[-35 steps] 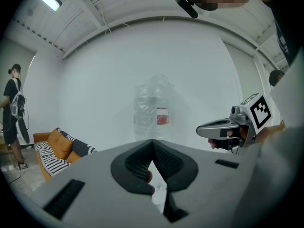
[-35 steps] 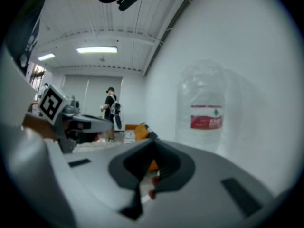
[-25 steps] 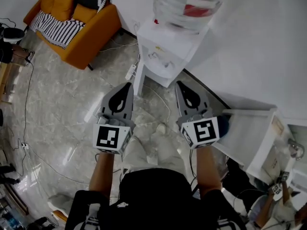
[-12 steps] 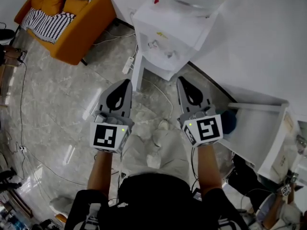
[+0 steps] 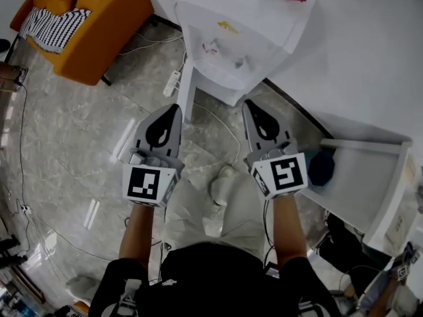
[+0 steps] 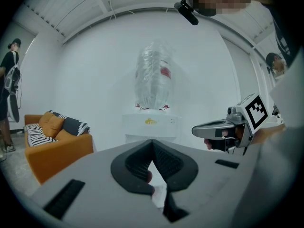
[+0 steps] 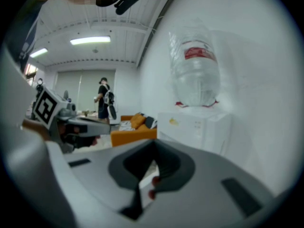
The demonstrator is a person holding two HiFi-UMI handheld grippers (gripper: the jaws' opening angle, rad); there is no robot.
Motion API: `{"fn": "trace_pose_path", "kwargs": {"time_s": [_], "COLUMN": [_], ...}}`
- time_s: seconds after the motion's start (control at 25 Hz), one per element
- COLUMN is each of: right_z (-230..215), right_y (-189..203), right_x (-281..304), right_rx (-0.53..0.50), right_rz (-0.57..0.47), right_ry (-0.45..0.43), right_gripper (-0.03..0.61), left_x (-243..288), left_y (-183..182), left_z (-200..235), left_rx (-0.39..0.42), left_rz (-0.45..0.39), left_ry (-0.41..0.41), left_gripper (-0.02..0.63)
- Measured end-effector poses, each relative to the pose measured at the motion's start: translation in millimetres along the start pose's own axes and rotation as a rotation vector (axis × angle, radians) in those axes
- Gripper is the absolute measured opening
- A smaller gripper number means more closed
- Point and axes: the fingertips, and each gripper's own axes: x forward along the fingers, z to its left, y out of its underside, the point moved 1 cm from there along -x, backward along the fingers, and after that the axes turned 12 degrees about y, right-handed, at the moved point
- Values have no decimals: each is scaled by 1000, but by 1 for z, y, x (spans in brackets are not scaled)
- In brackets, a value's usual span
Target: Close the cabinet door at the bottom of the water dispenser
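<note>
While both grippers hang level in front of the water dispenser [image 5: 231, 41], we judge the reach to the door as not yet made. The left gripper [image 5: 174, 109] and the right gripper [image 5: 249, 104] each have their jaws pressed together on nothing, which suits a push. The cabinet door [image 5: 188, 94] seems to stand open at the dispenser's lower left, edge-on to us, just beyond the left gripper. We should go low, set the closed tip on the door's outward face near its free edge, and swing it steadily home, clear of the cable [image 5: 221, 132].
</note>
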Motion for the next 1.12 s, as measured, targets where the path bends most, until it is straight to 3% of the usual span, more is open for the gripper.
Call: {"fn": "trace_pose_path", "kwargs": {"time_s": [0.76,1.12], "right_z": [-2,-4], "right_y": [138,197], "right_x": [54,57], "right_rx": [-15,-6], "right_rz": [-8,-33], "right_ry": [33,39], "right_gripper": [34,34], "left_x": [34,37], "left_y": [143,201], "left_z": [34,28], "left_rx": [27,44], "left_rz": [2,-22], "left_ry": [2,17], "left_gripper": [8,8]}}
